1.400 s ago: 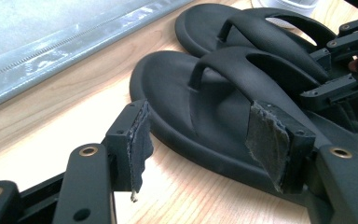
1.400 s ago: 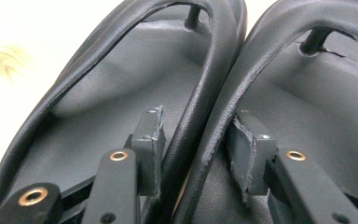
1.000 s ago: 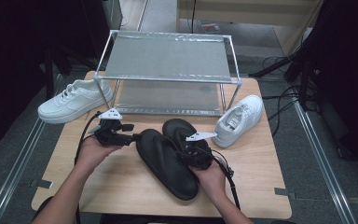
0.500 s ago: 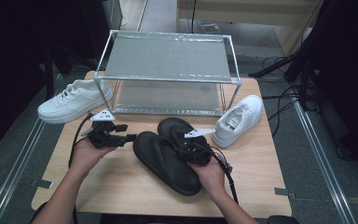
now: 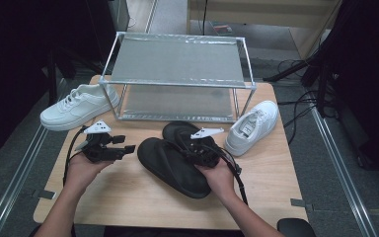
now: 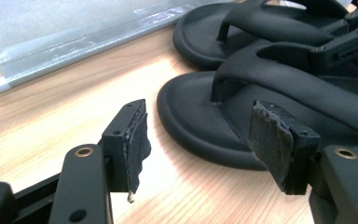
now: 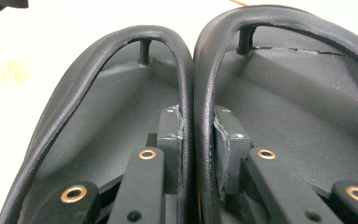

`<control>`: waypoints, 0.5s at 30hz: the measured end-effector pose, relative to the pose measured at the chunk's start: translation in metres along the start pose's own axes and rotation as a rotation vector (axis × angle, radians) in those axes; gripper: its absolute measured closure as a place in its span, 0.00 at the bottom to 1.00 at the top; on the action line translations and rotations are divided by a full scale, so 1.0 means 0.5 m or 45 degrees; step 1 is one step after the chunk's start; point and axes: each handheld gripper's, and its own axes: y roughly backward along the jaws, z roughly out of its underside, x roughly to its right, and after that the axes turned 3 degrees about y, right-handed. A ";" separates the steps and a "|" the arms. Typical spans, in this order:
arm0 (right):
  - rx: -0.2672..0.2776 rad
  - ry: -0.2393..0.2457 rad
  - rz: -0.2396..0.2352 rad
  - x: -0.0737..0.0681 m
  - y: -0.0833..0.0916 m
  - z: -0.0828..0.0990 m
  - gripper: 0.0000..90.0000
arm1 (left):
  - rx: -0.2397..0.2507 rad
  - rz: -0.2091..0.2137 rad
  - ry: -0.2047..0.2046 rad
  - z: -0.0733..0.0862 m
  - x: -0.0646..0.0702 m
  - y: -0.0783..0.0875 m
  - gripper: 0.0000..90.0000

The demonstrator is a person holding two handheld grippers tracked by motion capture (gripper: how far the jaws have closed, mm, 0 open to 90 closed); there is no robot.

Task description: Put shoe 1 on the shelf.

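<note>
Lying side by side on the tabletop point(image 5: 128, 197), just in front of the metal rack point(image 5: 177, 74): a pair of black flip-flops point(image 5: 175, 163). Pinching their two adjoining straps together between its jaws, the right gripper point(image 7: 196, 154). Hovering just left of the sandals with jaws spread wide and nothing between them, the left gripper point(image 6: 200, 140). Flanking the rack, a white sneaker at its left point(image 5: 76, 106) and another white sneaker at its right point(image 5: 254, 126).
</note>
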 end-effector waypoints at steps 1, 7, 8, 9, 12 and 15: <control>0.002 0.006 -0.002 0.001 -0.001 -0.003 0.84 | -0.006 -0.004 -0.001 0.002 0.000 0.002 0.41; 0.013 0.012 0.010 0.012 -0.003 -0.022 0.85 | -0.010 -0.021 0.009 0.012 -0.002 0.012 0.41; 0.018 0.007 0.011 0.014 -0.002 -0.025 0.85 | -0.010 -0.024 0.012 0.014 -0.001 0.013 0.41; 0.021 0.004 0.014 0.016 -0.002 -0.028 0.85 | -0.010 -0.025 0.021 0.016 -0.001 0.014 0.41; 0.032 0.004 0.022 0.025 -0.001 -0.039 0.84 | -0.016 -0.030 0.020 0.020 0.000 0.016 0.41; 0.047 0.008 0.032 0.033 0.001 -0.049 0.84 | -0.012 -0.033 0.024 0.024 0.001 0.017 0.41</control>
